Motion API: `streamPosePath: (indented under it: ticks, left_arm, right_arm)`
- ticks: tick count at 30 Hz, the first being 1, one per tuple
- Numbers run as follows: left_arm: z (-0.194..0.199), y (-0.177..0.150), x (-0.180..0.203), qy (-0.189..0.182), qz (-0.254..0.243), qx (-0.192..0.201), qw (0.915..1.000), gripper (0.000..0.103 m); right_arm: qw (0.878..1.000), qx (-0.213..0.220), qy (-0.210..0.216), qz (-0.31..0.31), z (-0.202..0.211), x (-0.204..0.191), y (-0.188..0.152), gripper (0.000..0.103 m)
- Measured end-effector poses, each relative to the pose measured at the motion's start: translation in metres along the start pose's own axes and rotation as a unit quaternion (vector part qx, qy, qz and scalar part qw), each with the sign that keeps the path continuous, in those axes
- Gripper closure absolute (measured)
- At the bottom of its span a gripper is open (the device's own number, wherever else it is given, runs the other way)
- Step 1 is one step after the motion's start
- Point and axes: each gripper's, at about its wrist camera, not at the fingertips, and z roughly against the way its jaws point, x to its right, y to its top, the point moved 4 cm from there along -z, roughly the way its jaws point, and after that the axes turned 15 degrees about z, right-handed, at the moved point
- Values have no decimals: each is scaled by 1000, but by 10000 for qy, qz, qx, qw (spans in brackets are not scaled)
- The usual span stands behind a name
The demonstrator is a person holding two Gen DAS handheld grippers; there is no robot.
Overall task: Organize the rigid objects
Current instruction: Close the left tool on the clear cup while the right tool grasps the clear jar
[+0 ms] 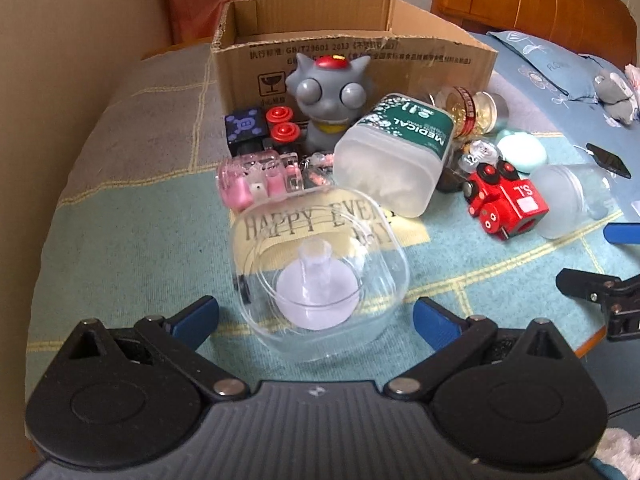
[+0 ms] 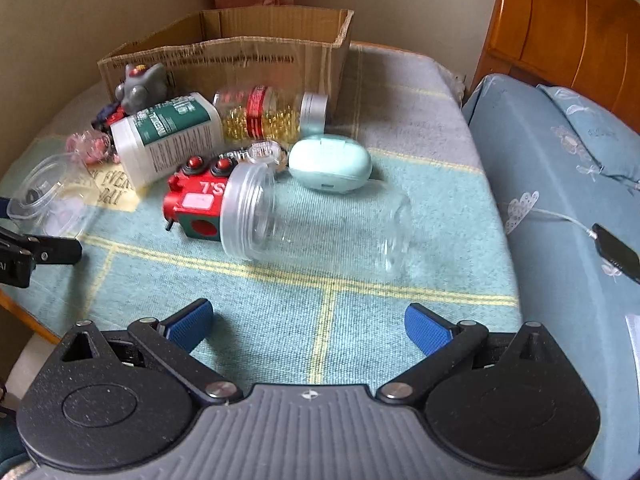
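A clear square lid with a knob (image 1: 316, 280) lies on the blanket just ahead of my open left gripper (image 1: 316, 318), between its blue fingers (image 1: 196, 316). It also shows in the right wrist view (image 2: 44, 196). A clear jar (image 2: 304, 228) lies on its side ahead of my open, empty right gripper (image 2: 308, 326). Behind them lie a red toy train (image 2: 196, 204), a white "MEDICAL" bottle (image 1: 396, 152), a grey big-eyed toy (image 1: 332, 104), a jar of golden capsules (image 2: 268, 114), a mint case (image 2: 330, 164) and pink clear trinkets (image 1: 260, 176). An open cardboard box (image 1: 344, 60) stands behind.
The objects lie on a green checked blanket (image 2: 340, 292) on a bed. A blue pillow (image 2: 560, 160) lies at the right with a black phone (image 2: 618, 250) and cable. A wooden headboard (image 2: 568, 28) stands behind. My right gripper's fingers (image 1: 592, 292) show in the left view.
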Motion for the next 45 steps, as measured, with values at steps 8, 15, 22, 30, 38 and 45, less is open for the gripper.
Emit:
streamPosePath:
  ticks: [8,15,22,30,38,45]
  left_arm:
    - [-1,6,-1,-6,10,60,10000,0]
    - [-5,9,1,-44,-27,144,9999,0]
    - [-5,9,1,-73,-58,170,9998,0]
    - [-7,13,4,48,70,82,9999,0]
    - [-5,15,6,263,101,140,9995,3]
    - [1,20,4,54,366,46,9993,7]
  right_arm:
    - [9993,350,-117,-23,-7,0,3,0]
    - [9989,411,-185,-86,-14,0,10,0]
    - [9992,289,-203,-165,-17,7,13,0]
    - [9985,210,-370,-344,-15,26,4,0]
    - [9996,197,-142,-139,-28,32,20,0]
    - [9994,305,-105,105,-20,30,30,0]
